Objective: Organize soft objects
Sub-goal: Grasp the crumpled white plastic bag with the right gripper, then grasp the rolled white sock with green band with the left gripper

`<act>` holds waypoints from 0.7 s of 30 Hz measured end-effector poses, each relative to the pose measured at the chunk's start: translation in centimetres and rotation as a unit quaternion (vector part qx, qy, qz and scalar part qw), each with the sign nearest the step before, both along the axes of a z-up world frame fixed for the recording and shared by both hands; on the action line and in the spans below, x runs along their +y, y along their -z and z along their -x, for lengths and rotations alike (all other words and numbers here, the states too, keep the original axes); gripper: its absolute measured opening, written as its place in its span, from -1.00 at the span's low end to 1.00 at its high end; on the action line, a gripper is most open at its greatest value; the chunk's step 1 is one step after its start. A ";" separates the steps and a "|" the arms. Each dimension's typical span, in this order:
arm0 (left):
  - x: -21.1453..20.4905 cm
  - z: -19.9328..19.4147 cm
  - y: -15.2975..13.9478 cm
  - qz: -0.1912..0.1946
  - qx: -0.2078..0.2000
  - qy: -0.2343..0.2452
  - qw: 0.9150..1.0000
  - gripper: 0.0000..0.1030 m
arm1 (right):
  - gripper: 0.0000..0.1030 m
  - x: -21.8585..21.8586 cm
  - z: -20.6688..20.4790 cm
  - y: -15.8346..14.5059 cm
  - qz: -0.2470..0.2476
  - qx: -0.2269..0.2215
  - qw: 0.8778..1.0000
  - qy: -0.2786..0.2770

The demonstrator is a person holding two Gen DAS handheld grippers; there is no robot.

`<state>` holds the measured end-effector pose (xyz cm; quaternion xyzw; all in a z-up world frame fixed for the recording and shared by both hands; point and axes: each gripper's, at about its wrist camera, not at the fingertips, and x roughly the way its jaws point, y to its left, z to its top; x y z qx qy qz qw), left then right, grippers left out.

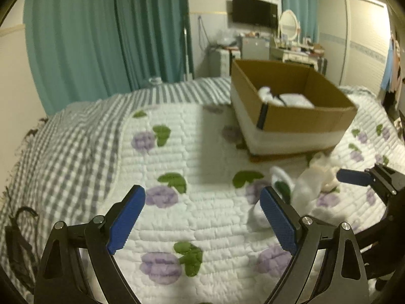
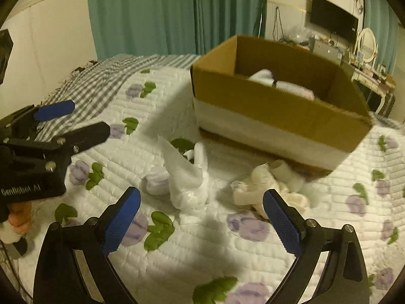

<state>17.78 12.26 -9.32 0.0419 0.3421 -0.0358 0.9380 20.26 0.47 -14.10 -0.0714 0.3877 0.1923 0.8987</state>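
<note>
Soft white things lie on the quilt in front of a cardboard box [image 2: 265,109]: a crumpled white bundle [image 2: 187,177], a small white sock [image 2: 157,183] and a cream cloth [image 2: 255,187] beside a white roll [image 2: 286,171]. The box holds more white soft items [image 2: 268,78]. My right gripper [image 2: 202,197] hangs open just short of the pile, with nothing between its pads. My left gripper [image 1: 202,195] is open over bare quilt, with the white bundle [image 1: 306,187] to its right. The left wrist view also shows the box [image 1: 298,119] further back.
A floral quilt [image 1: 202,228] covers the bed, with a grey checked blanket [image 1: 76,139] on its left. Teal curtains [image 1: 108,38] hang behind. A dresser with an oval mirror [image 1: 288,22] and a wall television [image 1: 254,11] stand past the bed.
</note>
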 end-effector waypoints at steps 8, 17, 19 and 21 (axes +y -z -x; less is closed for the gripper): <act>-0.6 -1.4 2.5 0.004 0.028 0.029 0.999 0.81 | -0.38 0.5 -1.9 1.8 -0.005 0.030 0.999 -0.010; -4.2 -1.2 3.7 0.003 0.055 0.084 0.995 0.79 | -0.40 -2.3 -1.0 -2.1 -0.020 -0.021 0.999 0.028; -5.3 -1.6 4.2 0.000 0.061 0.094 0.994 0.78 | -0.40 -3.3 -0.9 -2.8 -0.021 -0.032 0.998 0.040; -5.9 -2.3 4.7 0.011 0.071 0.101 0.992 0.77 | -0.40 -4.3 -0.9 -3.3 -0.026 -0.036 0.998 0.050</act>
